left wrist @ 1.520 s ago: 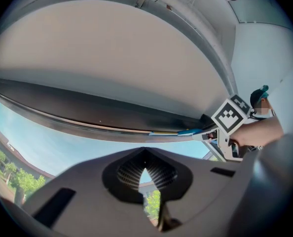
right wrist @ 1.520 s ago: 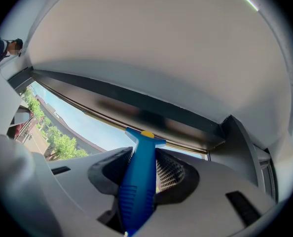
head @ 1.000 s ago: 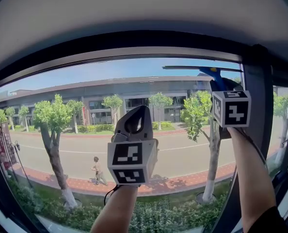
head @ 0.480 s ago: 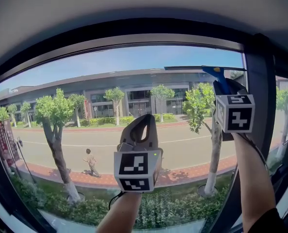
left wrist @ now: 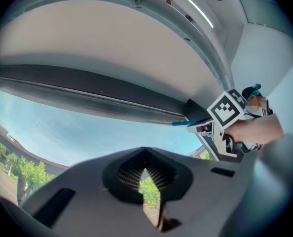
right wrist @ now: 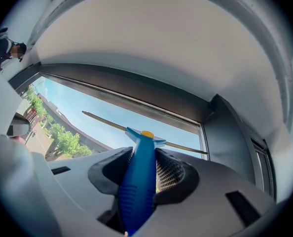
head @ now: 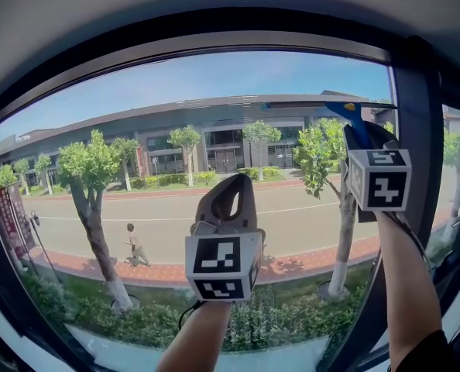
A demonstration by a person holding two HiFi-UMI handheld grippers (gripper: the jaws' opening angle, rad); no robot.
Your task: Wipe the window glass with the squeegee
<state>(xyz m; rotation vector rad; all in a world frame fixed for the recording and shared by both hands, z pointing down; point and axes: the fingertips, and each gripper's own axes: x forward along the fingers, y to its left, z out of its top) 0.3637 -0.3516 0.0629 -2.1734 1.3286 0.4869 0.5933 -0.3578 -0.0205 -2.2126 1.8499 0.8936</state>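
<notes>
Your squeegee [right wrist: 138, 181] has a bright blue handle with a yellow dot at its head, and a thin dark blade. Your right gripper [right wrist: 145, 172] and left gripper [left wrist: 145, 174] are grey, with black ribbed pads. Each marker cube [head: 379, 179] is white with black square patterns. The window frame [head: 412, 115] is black. Outside you see blue sky [head: 214, 76], green trees [head: 87, 177] and red-brick pavement [head: 168, 270].

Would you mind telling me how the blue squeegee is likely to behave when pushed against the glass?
The squeegee looks light: slim plastic handle, thin blade bar. Clamped only at the handle by the right gripper, the long bar may twist if pressed unevenly on the window glass. The ribbed handle probably resists slipping.
</notes>
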